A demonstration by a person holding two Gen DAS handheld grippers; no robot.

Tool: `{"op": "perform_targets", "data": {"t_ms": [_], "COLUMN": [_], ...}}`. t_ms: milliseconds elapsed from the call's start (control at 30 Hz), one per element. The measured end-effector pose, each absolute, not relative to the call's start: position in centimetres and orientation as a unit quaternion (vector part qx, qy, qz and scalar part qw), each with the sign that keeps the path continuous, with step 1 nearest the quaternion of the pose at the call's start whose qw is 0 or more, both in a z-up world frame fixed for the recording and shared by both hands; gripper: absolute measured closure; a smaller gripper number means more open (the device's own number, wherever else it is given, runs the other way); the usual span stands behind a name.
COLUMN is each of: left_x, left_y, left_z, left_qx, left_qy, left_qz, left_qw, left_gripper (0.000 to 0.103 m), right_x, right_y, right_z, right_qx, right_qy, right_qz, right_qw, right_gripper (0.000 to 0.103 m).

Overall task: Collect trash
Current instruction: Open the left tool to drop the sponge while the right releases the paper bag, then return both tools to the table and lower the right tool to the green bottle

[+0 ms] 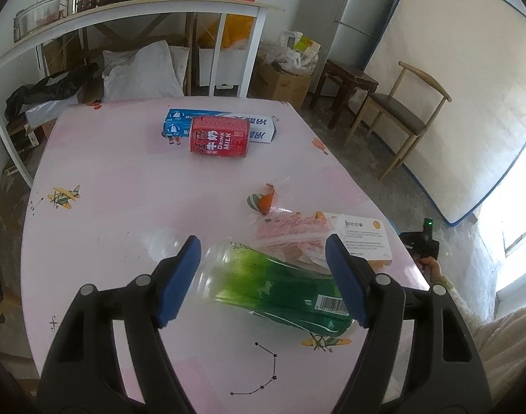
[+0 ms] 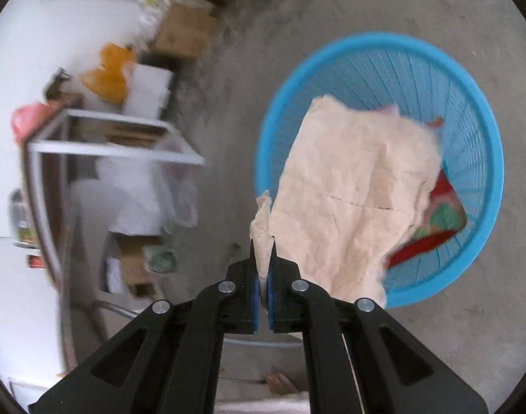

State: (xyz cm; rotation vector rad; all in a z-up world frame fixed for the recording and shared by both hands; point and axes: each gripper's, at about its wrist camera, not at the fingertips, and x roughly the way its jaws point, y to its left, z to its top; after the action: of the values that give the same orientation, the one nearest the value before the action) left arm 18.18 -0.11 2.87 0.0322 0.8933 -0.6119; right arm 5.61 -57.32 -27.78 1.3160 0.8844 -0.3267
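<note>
In the left wrist view my left gripper (image 1: 263, 262) is open, its blue pads on either side of a clear plastic bottle with a green label (image 1: 280, 286) lying on the pink table (image 1: 125, 207). A red milk can (image 1: 218, 137) and a blue toothpaste box (image 1: 221, 126) lie farther back. A clear wrapper with pink print (image 1: 290, 234) and a white card (image 1: 366, 238) lie right of the bottle. In the right wrist view my right gripper (image 2: 263, 272) is shut on a crumpled beige paper (image 2: 352, 186) that hangs over a blue basket (image 2: 476, 110) on the floor.
A red and green wrapper (image 2: 435, 220) lies in the basket. A small orange wrapper (image 1: 263, 201) lies mid-table. A shelf rack with jars (image 1: 125, 7), boxes, a stool (image 1: 349, 82), a wooden chair (image 1: 400, 110) and a fridge (image 1: 359, 10) stand beyond the table.
</note>
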Motion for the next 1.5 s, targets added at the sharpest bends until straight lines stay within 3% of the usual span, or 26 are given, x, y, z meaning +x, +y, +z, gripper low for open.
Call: {"op": "perform_targets", "data": {"t_ms": [200,400,567,633,733,833,933,1100,1300,1500], "left_x": [18.2,18.4,18.4,18.4,18.5,18.4,18.2,17.5,16.0,15.0], "left_y": [0.5,1.1,1.2,1.3,1.7,2.1,2.6,3.5,4.9,5.8], "left_z": [2.7,2.7,2.6,2.5,2.5,2.6,2.7,2.9,3.2,2.6], "left_qx": [0.022,0.018,0.019,0.018,0.016,0.014,0.007,-0.011,-0.023,-0.027], "left_qy": [0.424,0.424,0.425,0.426,0.427,0.425,0.422,0.417,0.408,0.412], "left_qz": [-0.280,-0.273,-0.270,-0.268,-0.267,-0.267,-0.270,-0.279,-0.283,-0.279], "left_qw": [0.861,0.864,0.864,0.864,0.864,0.865,0.865,0.865,0.868,0.867], "left_gripper": [0.033,0.033,0.033,0.033,0.033,0.033,0.033,0.033,0.032,0.032], "right_x": [6.6,10.1,12.6,13.0,12.8,11.5,9.7,7.0,5.2,6.9], "right_y": [-58.8,-61.7,-63.8,-63.9,-63.5,-63.4,-63.7,-63.8,-59.1,-49.8], "right_z": [-29.4,-25.4,-27.1,-29.8,-32.6,-32.7,-30.3,-23.5,-11.9,-0.5], "right_qx": [0.595,0.505,0.445,0.438,0.418,0.418,0.422,0.387,0.347,0.321], "right_qy": [0.407,0.392,0.453,0.502,0.562,0.568,0.548,0.519,0.455,0.399], "right_qz": [-0.199,-0.277,-0.317,-0.320,-0.333,-0.337,-0.334,-0.335,-0.289,-0.133], "right_qw": [0.664,0.717,0.705,0.674,0.631,0.623,0.640,0.685,0.768,0.849], "right_gripper": [0.099,0.099,0.095,0.075,0.059,0.044,0.038,0.036,0.036,0.036]}}
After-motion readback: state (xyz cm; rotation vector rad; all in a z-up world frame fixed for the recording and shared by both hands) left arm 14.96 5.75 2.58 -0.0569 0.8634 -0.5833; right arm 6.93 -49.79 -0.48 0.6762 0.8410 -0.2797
